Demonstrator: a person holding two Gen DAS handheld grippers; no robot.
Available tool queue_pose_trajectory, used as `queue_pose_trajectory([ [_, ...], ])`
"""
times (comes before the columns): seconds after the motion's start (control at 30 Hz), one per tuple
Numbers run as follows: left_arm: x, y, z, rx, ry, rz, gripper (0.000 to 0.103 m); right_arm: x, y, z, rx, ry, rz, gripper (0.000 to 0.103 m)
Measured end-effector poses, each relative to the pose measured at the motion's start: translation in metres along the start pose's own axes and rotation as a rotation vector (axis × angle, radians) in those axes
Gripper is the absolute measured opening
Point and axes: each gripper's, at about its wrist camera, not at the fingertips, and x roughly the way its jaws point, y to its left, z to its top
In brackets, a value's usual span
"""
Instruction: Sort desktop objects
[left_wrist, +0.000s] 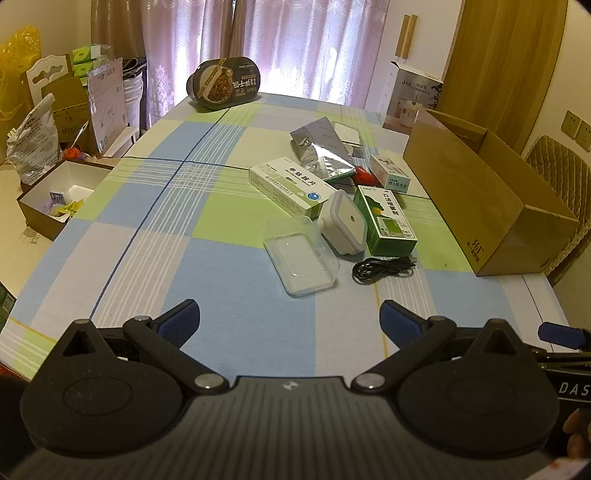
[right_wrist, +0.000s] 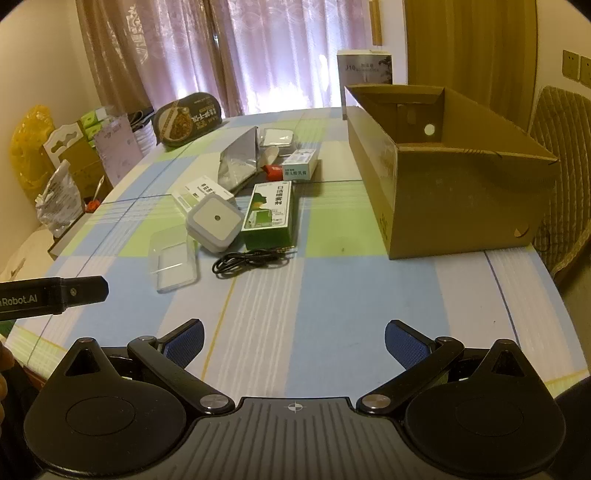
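Left wrist view: the left gripper (left_wrist: 289, 317) is hovering with its claw wide and empty, near the clear plastic case (left_wrist: 301, 258); the green box (left_wrist: 384, 219) is lying farther right. Right wrist view: the right gripper (right_wrist: 293, 341) is gaping wide, empty; the black cable (right_wrist: 251, 260) is lying ahead, the cardboard box (right_wrist: 443, 192) sitting far right.

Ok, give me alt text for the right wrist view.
An open right gripper hovers empty above a checked tablecloth. Ahead lie a black cable, medicine boxes and a white night light, with an open cardboard box to their right.
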Motion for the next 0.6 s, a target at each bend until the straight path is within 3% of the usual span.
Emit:
queue_pose_trajectory([
  [0.6, 0.0045, 0.0011, -0.0045, 0.002, 0.018, 0.001, 0.102, 0.0066, -0.0038, -0.0038, 0.017, 0.026, 0.007, 0.101],
])
